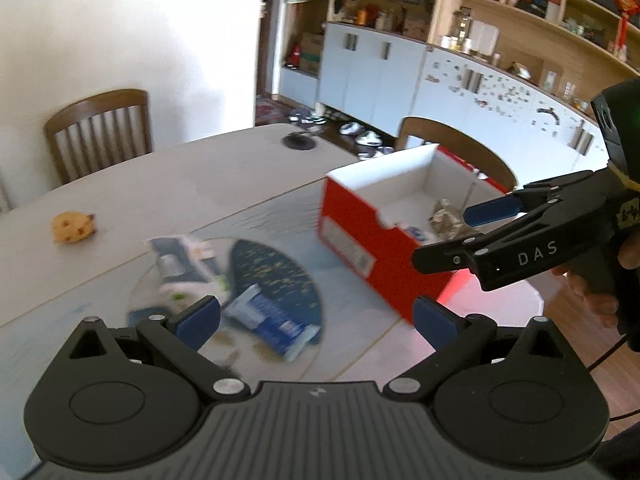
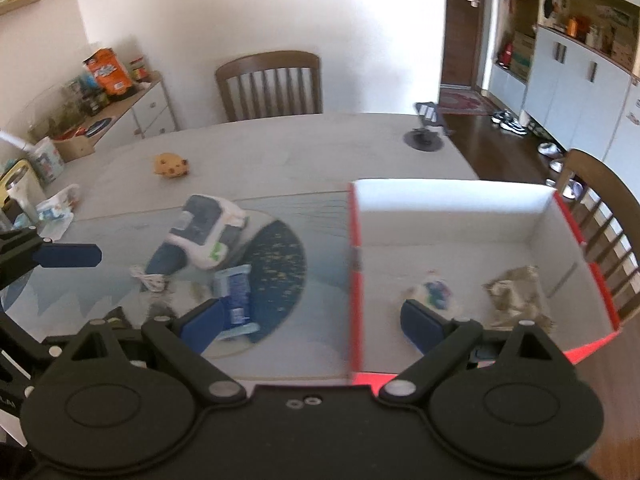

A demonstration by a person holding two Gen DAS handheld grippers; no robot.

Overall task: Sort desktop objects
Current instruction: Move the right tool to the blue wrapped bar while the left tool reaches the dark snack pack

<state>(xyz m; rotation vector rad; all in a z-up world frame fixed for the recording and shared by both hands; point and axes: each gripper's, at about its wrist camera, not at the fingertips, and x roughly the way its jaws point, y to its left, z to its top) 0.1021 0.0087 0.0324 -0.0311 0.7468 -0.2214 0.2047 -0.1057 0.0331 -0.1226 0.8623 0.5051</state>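
A red box with white inside stands on the table's right. It holds a crumpled grey wrapper and a small white-blue packet. Left of it lie a blue-white snack wrapper and a white-navy pouch. My left gripper is open and empty above the blue wrapper. My right gripper is open and empty over the box's near left wall.
A yellow cookie-shaped toy lies far left on the table. A small crumpled paper lies by the pouch. Wooden chairs stand behind the table. A cluttered side cabinet is at left.
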